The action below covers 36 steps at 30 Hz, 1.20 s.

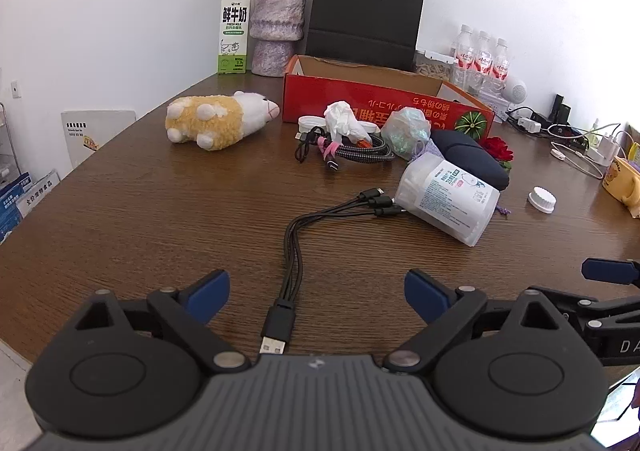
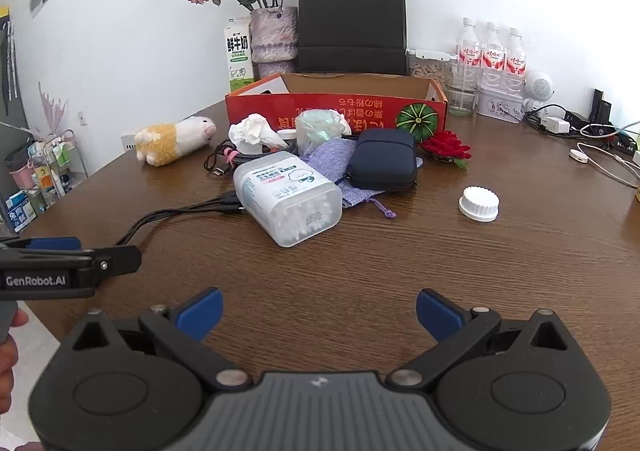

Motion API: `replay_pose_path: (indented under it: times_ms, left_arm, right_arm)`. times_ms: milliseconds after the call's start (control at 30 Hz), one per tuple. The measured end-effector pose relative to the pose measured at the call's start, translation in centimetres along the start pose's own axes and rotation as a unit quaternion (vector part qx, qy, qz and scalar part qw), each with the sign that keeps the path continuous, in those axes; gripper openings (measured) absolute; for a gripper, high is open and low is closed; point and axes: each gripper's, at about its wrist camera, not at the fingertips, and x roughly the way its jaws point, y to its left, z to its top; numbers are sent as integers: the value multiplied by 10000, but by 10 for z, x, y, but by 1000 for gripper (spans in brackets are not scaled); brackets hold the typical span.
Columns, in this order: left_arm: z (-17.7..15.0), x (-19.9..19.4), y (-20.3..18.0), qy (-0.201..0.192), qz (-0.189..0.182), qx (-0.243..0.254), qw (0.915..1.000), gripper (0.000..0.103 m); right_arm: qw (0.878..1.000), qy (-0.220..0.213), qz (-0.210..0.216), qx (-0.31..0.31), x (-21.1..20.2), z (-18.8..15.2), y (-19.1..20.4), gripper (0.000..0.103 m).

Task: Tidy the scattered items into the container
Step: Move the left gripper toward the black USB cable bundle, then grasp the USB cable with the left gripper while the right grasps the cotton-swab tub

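A red cardboard box stands open at the back of the wooden table. In front of it lie a plush toy, a crumpled tissue, coiled cables, a dark case, a cotton-swab tub and a white lid. My left gripper is open, with the plug of a black multi-head USB cable between its fingers, untouched. My right gripper hangs open above bare table.
At the back stand a milk carton, a vase of dried roses, a black paper bag and water bottles. Chargers and cords crowd the far right. A red artificial rose lies by the box.
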Motion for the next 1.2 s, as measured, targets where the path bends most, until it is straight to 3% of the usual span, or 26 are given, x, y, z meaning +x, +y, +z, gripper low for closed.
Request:
replay_pose_path:
  times_ms: [100,233,400,533,767,833,967,1200]
  left_arm:
    - [5,10,4,30,49,-74,10000,89]
    - [14,26,7,114,98,-55,9999,74]
    - [22,42,11,200,170,-37,9996,66]
    - [28,48,12,222,291,79,9993,39]
    - [30,51,13,275,215,198,9992,9]
    - [31,53,14,278,162,167,9993,9]
    - [32,53,14,276,154,169,9994,9]
    - [32,54,13,255,165,202,9993,9]
  right_arm:
    - [9999,-16,-1,-99,9,7,2,103]
    - [9998,-1,-43,-206,25,17,5,103]
    - [9992,5,1,-400,49,32,10,103]
    - [9982,-32,28,-598,67,46,16,103]
    - [9948,-13,15,-1023,93,59,25,103]
    - [9925,-63,-38,-1218,96,58,29,98]
    - [9910,-103,36,-1334,94,56,31,77]
    - [9927,-150,287,-1161,82,52,25,68]
